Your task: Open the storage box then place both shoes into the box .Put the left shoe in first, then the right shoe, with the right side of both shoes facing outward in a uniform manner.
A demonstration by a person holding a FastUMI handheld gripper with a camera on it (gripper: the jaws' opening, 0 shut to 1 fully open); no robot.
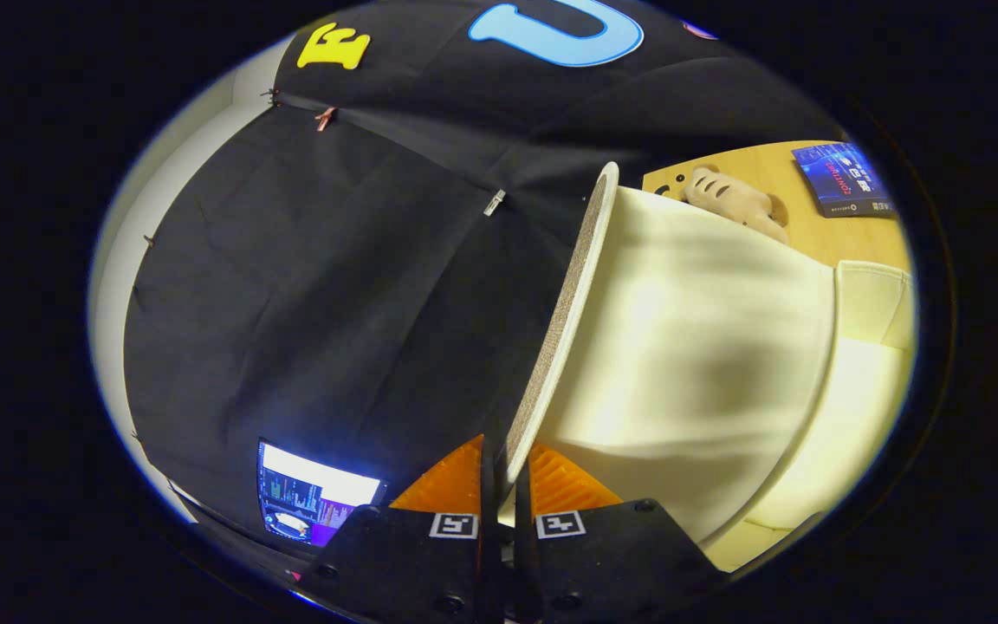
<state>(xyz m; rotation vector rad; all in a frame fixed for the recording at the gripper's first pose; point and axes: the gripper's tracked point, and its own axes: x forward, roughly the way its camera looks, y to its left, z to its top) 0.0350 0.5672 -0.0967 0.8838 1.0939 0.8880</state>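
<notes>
Gripping the storage box lid [690,347] by its edge, tool [506,485] rolled well over sideways so the counter [798,186] stands on end in the gripper view. Fingers nearly closed, one each side of the thin lid rim, both pressing on it. Lid swung up, pale inner face exposed, cut edge running away from the fingertips. Box body [871,303] beyond the lid. Plush toy [737,201] and a dark booklet [841,178] lie on the counter past the box. Lit screen [313,498] beside the fingers
</notes>
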